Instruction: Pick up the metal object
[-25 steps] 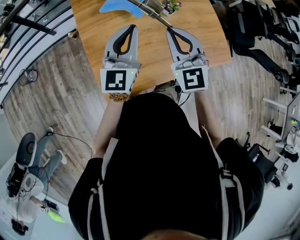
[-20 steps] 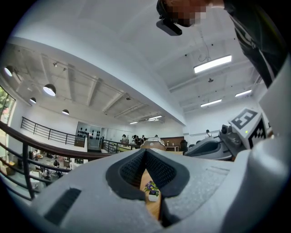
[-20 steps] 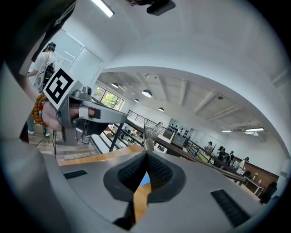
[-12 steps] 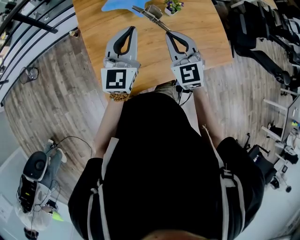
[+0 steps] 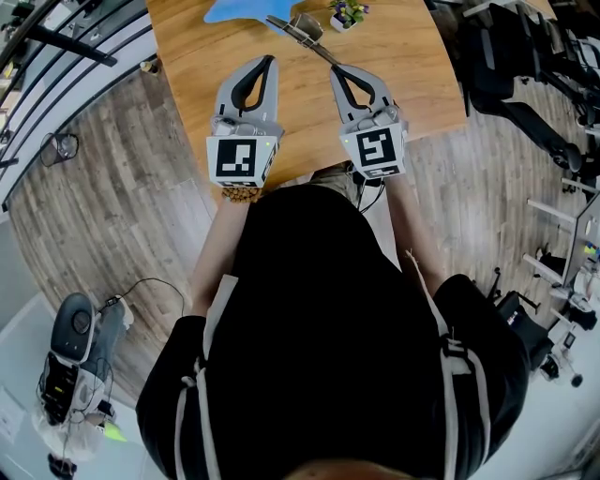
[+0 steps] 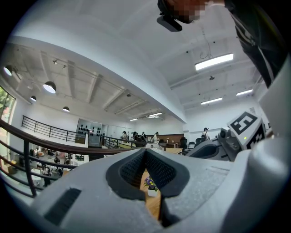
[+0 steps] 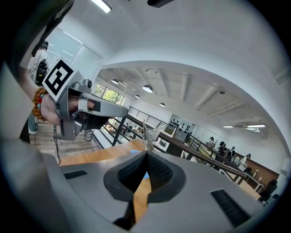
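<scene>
- Wooden desk [image 5: 403, 66] fills the top of the head view, its far edge cut off by the frame; grey wood-plank floor [image 5: 122, 187] lies on both sides.
- Metal object [image 5: 302, 30] – a thin bright rod with a broader far end – lies slanting over the desk top. Its exact form is hard to make out, and no view settles whether it rests on the wood or is raised.
- Right tool [image 5: 336, 67]: jaws clenched, tips meeting on the near end of the metal object. Its own view shows the object standing up straight from the closed tips.
- Left tool [image 5: 270, 59]: jaws clenched with nothing between them, held over the desk just beside the right tool.
- Blue flat item [image 5: 234, 9]: at the desk's far side, mostly cut off by the top edge.
- Small potted plant [image 5: 345, 12]: beyond the metal object, partly cut off in the head view; the left gripper view shows it through the slit under the pads.
- Bead bracelet [image 5: 239, 194]: on the left wrist, half hidden under the marker cube; the right gripper view shows it more clearly.
- Person's black top [image 5: 328, 328] hides the near desk edge.
- Seen in the gripper views only – a large hall with white ceiling, strip and pendant lights, dark railings and small distant figures.
</scene>
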{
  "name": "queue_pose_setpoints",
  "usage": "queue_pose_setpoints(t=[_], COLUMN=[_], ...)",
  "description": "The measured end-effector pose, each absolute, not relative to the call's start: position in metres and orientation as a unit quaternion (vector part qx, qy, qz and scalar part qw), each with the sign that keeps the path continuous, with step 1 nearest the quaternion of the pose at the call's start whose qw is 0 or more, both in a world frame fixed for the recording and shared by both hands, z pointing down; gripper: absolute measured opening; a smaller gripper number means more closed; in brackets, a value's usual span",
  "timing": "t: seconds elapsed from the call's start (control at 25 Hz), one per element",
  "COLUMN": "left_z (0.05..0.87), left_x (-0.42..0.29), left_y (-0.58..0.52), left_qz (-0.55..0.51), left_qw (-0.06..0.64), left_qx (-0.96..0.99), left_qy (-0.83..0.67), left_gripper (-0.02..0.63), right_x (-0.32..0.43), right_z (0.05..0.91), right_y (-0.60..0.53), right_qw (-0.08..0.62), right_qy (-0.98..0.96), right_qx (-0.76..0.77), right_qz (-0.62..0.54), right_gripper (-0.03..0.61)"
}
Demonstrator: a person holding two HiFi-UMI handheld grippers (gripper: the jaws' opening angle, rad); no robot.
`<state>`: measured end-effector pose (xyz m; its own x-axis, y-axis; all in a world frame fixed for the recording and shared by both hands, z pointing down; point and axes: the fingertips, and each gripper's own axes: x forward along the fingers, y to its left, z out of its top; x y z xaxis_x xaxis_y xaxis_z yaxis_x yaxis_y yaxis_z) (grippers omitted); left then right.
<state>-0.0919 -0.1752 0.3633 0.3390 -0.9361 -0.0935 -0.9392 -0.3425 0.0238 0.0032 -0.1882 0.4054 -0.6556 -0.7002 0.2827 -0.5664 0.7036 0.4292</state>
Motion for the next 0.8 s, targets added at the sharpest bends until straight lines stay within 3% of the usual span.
queue_pose_setpoints(t=[0.8], left_z=[0.38], left_x=[-0.086], left_y=[-0.174], left_qz=[0.036], left_qw=[0.001], left_qx=[-0.819], left_qy=[0.573], left_gripper=[0.008], right_x=[0.012], right_z=[0.424], right_y=[-0.19], right_qw=[0.223], right_qy=[-0.899], right_qx=[0.353], right_qz=[-0.131], right_gripper=[-0.005])
